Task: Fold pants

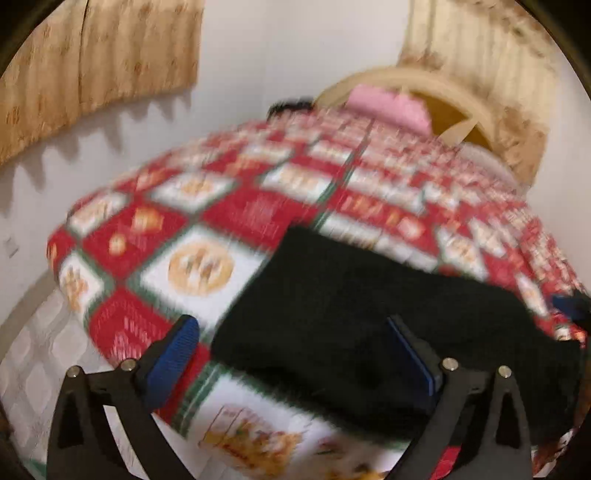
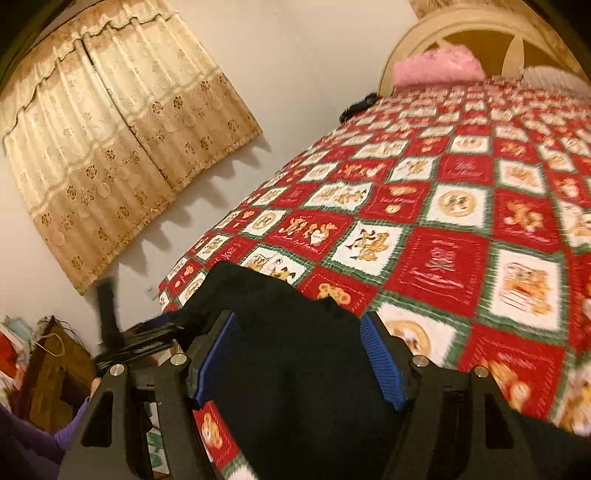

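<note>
Black pants (image 1: 369, 314) lie in a folded block on the red, white and green patterned bedspread (image 1: 229, 206), near the bed's front edge. My left gripper (image 1: 291, 332) is open above the pants' near left edge, its blue pads (image 1: 173, 354) spread wide. In the right wrist view the pants (image 2: 295, 369) fill the space between the blue pads (image 2: 384, 365) of my right gripper (image 2: 299, 332), which is open and low over the cloth. The left gripper (image 2: 147, 332) shows blurred at the left there. The left wrist view is motion-blurred.
The bedspread (image 2: 461, 221) covers a bed with a cream headboard (image 2: 480, 29) and a pink pillow (image 2: 436, 66). Beige curtains (image 2: 110, 147) hang on the white wall. A wooden stand (image 2: 55, 373) sits left of the bed. A dark object (image 2: 358, 107) lies at the bed's far edge.
</note>
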{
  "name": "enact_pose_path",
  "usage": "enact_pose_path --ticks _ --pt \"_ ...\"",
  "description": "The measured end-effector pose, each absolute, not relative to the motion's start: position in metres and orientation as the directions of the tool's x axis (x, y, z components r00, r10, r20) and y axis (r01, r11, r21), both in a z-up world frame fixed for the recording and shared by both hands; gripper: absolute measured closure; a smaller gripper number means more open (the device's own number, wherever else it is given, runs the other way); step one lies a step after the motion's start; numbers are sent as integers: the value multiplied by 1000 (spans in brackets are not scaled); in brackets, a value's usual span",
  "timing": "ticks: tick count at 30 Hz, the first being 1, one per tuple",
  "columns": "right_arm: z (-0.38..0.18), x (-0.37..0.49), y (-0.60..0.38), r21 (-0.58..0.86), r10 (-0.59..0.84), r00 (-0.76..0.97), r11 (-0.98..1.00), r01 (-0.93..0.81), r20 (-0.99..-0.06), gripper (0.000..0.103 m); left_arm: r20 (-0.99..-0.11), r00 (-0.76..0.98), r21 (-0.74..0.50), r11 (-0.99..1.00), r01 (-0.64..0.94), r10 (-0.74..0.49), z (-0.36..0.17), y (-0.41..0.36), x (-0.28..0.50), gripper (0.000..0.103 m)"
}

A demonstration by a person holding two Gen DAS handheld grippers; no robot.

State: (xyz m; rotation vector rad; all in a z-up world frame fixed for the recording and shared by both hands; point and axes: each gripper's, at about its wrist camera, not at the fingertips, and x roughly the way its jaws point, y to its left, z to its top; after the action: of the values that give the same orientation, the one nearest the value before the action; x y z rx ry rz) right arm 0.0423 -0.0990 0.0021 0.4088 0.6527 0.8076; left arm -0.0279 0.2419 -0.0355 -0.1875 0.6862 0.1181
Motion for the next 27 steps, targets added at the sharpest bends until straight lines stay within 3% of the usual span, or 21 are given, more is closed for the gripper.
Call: enact_pose_path --ticks 2,4,6,8,11,15,22,27 --pt "-6 54 -88 598 797 465 600 -532 -386 33 -613 790 -129 982 -137 30 -29 228 -29 2" --pt "-18 60 -74 622 808 412 588 -518 -421 33 -645 764 -118 990 -73 -20 -41 211 -20 2" --pt "-24 57 -65 641 829 352 560 -526 -436 33 -690 721 -6 997 -83 56 -65 197 -13 2" --pt "-24 50 -61 638 845 313 534 -555 -434 33 -641 760 85 994 -70 109 -72 186 -20 1" --pt "-23 47 -54 618 844 278 527 -583 -458 33 -631 770 50 996 -76 91 -75 191 -22 0" --pt "-30 67 -42 687 872 251 486 -540 -420 33 -626 775 55 996 -75 93 -74 192 -24 0" --pt "-23 88 -30 657 851 293 523 -543 -435 31 -621 778 62 995 -76 98 -72 191 -23 0" --pt "9 103 -90 562 717 556 687 -460 -422 31 -621 778 59 996 -71 92 -73 191 -23 0"
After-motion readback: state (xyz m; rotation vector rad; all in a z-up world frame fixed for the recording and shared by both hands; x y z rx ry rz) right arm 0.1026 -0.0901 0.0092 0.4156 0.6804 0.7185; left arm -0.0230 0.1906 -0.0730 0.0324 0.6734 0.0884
